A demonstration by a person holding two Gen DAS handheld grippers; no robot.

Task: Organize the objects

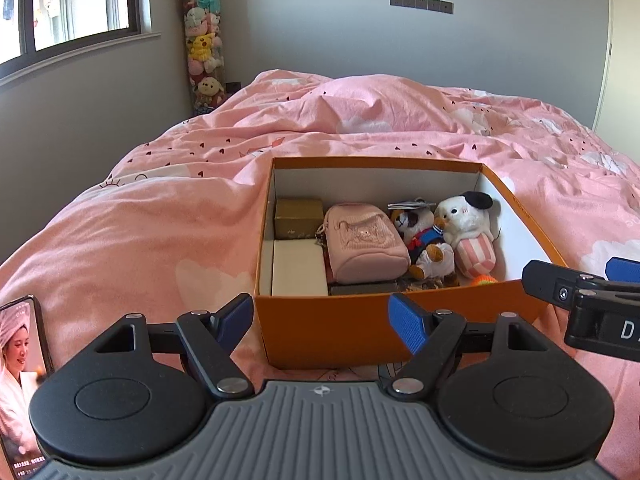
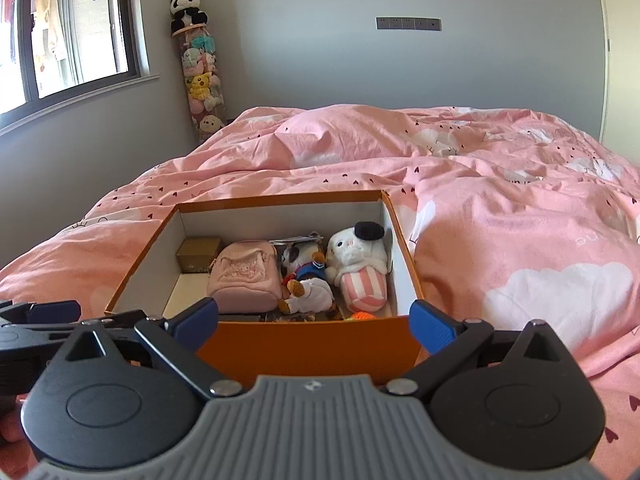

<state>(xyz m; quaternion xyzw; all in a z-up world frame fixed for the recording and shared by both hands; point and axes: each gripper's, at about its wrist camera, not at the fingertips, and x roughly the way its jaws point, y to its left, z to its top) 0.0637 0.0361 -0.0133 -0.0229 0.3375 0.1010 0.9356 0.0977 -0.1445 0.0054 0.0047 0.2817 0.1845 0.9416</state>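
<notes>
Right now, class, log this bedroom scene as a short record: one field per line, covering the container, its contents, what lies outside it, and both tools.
container: orange cardboard box, lid off, on pink bedspread
contents: gold box, pink fabric pouch, bear plush in blue, white plush with black beret
outside: smartphone, screen lit, left of box
left hand-held gripper: open, empty
right hand-held gripper: open, empty

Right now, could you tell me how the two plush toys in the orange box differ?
The white plush is pale with a black cap and a pink-striped base; the brown-and-white plush wears a blue top and white trousers. The white plush lies nearer the box's right wall, the brown-and-white plush beside the pink pouch. Both lie inside the orange box.
</notes>
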